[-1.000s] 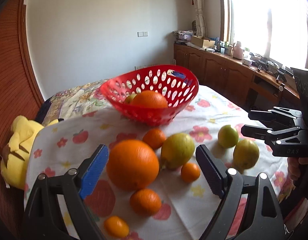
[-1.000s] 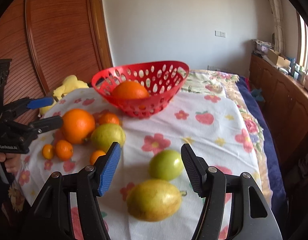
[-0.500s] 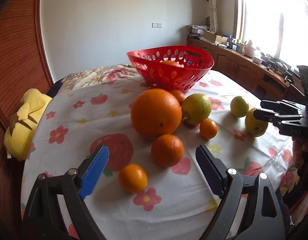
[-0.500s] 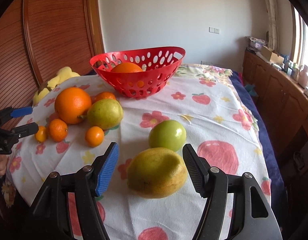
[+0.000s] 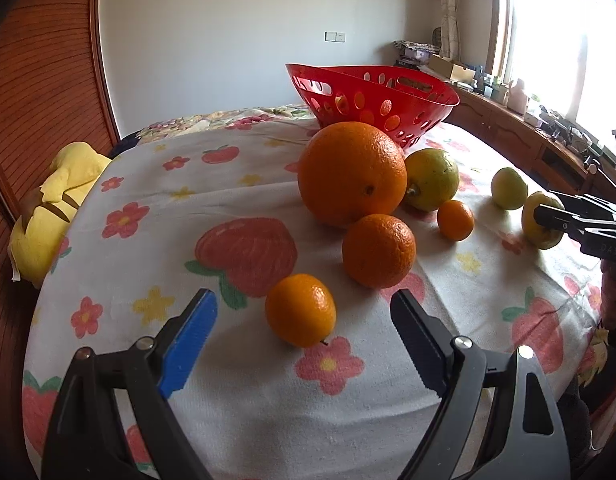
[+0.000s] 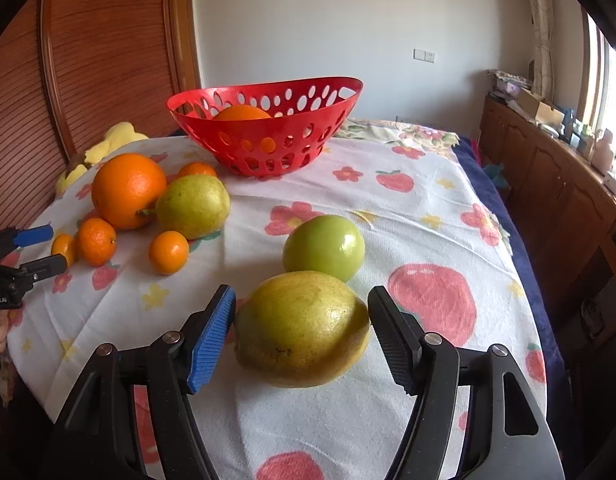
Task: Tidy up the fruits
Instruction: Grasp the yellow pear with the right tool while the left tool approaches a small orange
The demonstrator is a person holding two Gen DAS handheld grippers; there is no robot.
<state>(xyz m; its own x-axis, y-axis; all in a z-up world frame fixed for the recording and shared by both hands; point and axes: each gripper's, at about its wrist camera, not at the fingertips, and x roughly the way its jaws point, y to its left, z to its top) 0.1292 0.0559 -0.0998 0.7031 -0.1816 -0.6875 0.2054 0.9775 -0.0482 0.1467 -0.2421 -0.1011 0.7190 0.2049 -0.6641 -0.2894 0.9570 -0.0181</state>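
One fruit binned: a large orange (image 6: pixel 240 113) is sitting inside the red perforated plastic basket (image 6: pixel 267 128).
Left tongs (image 5: pixel 303 322): gaping wide, bracketing a small round mandarin (image 5: pixel 300 310), gripping nothing.
Right tongs (image 6: pixel 299 330): spread around a big yellow-green lemon (image 6: pixel 301 328), not yet pinching.
Remaining: eight fruits are waiting on the surface.

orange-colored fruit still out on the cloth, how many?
5. Big orange; one behind the pear, near the red basket; small one in front; two by the left gripper. Basket contents not counted; more may be hidden.
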